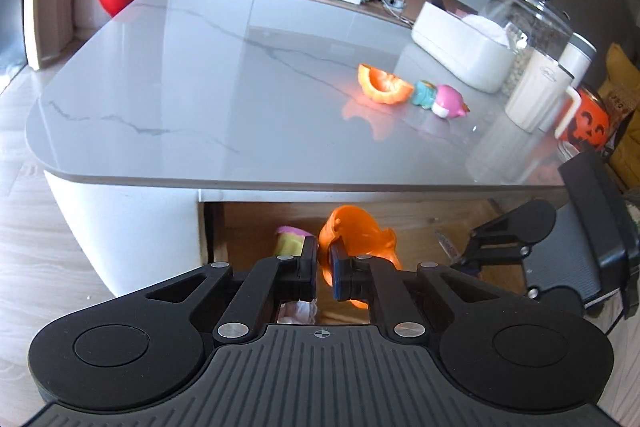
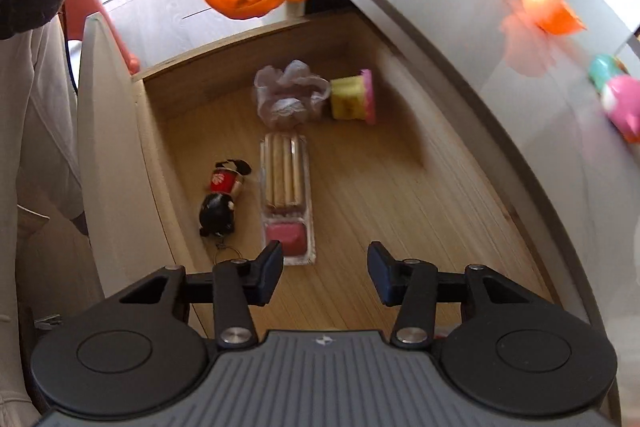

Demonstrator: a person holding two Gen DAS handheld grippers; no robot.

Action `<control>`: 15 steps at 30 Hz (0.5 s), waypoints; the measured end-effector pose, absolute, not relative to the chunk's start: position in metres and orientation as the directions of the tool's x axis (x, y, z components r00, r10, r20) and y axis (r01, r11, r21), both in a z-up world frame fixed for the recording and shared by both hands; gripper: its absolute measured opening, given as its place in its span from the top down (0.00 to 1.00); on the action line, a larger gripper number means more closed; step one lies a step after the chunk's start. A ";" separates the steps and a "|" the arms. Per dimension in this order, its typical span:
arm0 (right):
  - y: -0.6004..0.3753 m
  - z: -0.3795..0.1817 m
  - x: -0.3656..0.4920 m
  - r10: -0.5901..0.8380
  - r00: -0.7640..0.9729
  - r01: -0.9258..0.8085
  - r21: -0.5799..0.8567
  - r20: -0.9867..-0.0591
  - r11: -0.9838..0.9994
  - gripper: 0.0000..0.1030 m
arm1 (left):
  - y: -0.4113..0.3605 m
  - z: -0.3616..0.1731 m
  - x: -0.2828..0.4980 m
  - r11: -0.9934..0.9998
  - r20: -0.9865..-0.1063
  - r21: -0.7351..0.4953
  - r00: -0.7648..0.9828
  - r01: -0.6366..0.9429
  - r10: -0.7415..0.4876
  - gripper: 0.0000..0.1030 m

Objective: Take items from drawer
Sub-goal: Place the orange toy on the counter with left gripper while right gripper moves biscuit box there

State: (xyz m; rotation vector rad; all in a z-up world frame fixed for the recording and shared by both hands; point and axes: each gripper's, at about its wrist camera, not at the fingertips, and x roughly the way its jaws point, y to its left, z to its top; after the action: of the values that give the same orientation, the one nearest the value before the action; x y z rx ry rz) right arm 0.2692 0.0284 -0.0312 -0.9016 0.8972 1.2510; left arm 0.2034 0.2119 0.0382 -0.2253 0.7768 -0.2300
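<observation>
The drawer [image 2: 360, 187], a wide wooden tray, stands pulled out from under a white marble-look table [image 1: 180, 87]. On the tabletop sit a white box [image 1: 460, 47], a glass jar [image 1: 532, 27] and a cream mug [image 1: 536, 95], with an orange toy half [image 1: 384, 85], a teal toy [image 1: 424, 93] and a pink toy [image 1: 450, 101] lying in a row near them.

Inside the drawer lie a clear snack pack of biscuit sticks [image 2: 286, 187], a crumpled plastic bag [image 2: 288, 95], a yellow and pink sponge toy [image 2: 354, 99] just beside the bag, and a small black and red keychain figure [image 2: 222, 195] next to the snack pack.

The left gripper [image 1: 324, 267] pinches an orange shell-shaped toy [image 1: 356, 235], held up above the drawer, clear of its floor. The right gripper [image 2: 326, 273] hangs over the near end of the drawer with its fingers spread wide and nothing between them.
</observation>
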 end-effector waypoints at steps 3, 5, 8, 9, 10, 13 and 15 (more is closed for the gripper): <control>0.060 -0.051 0.268 0.371 0.045 -0.999 -0.038 -0.928 0.025 0.55 | 0.229 0.041 0.195 0.946 -0.658 -0.309 0.696 0.099 -0.288 0.91; 0.076 -0.066 0.268 0.354 0.035 -0.999 -0.040 -0.934 -0.006 0.55 | 0.229 0.041 0.197 0.943 -0.650 -0.322 0.704 0.088 -0.287 0.91; 0.094 -0.086 0.271 0.321 0.038 -0.998 -0.052 -0.946 -0.035 0.55 | 0.230 0.041 0.197 0.930 -0.640 -0.356 0.702 0.090 -0.313 0.91; 0.097 -0.090 0.273 0.307 0.025 -0.999 -0.039 -0.951 -0.038 0.55 | 0.229 0.041 0.198 0.928 -0.642 -0.359 0.697 0.094 -0.319 0.91; 0.101 -0.096 0.274 0.286 0.009 -0.999 -0.022 -0.958 -0.040 0.56 | 0.227 0.040 0.199 0.929 -0.648 -0.357 0.689 0.099 -0.323 0.91; 0.100 -0.094 0.270 0.261 -0.006 -0.998 -0.011 -0.965 -0.062 0.69 | 0.219 0.040 0.200 0.933 -0.666 -0.339 0.671 0.119 -0.328 0.91; 0.090 -0.081 0.266 0.267 0.040 -0.996 -0.061 -0.963 -0.071 0.69 | 0.212 0.041 0.199 0.936 -0.673 -0.324 0.661 0.141 -0.332 0.91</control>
State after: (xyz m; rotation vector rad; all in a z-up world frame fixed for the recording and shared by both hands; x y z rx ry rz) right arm 0.2658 0.0898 -0.0815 -1.0881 0.9343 1.3435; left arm 0.1990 0.2117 0.0410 -0.2534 0.8067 -0.2708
